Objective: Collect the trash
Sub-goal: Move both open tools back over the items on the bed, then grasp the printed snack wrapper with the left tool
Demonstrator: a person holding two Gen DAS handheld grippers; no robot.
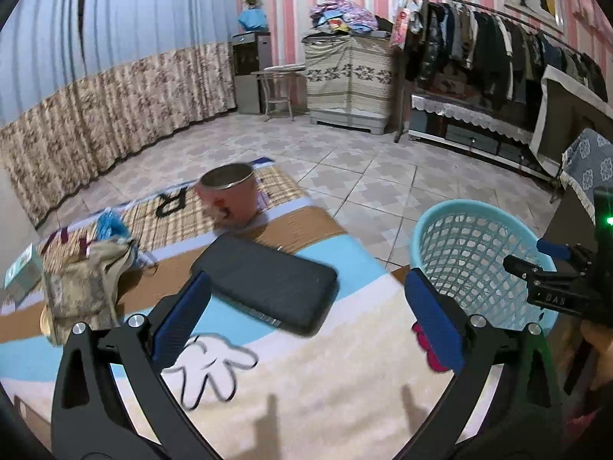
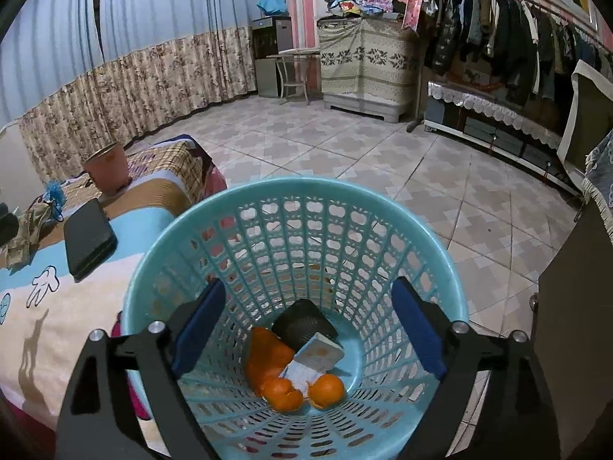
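A light blue plastic basket (image 2: 299,207) stands beside the bed. In it lie orange peels (image 2: 279,375), a small white box (image 2: 314,360) and a round black object (image 2: 302,322). My right gripper (image 2: 310,333) is open and empty, directly above the basket's mouth. My left gripper (image 1: 306,314) is open and empty over the bed blanket (image 1: 306,383). The basket (image 1: 479,268) is to its right, and the right gripper (image 1: 551,283) shows above the rim. A crumpled beige wrapper (image 1: 84,283) and a blue scrap (image 1: 109,226) lie at the left of the bed.
A black flat case (image 1: 268,287) lies on the blanket ahead of the left gripper. A pink metal cup (image 1: 230,199) stands further back. A small teal box (image 1: 23,272) sits at the far left. A tiled floor (image 2: 383,161), clothes rack (image 2: 517,30) and cabinets lie beyond.
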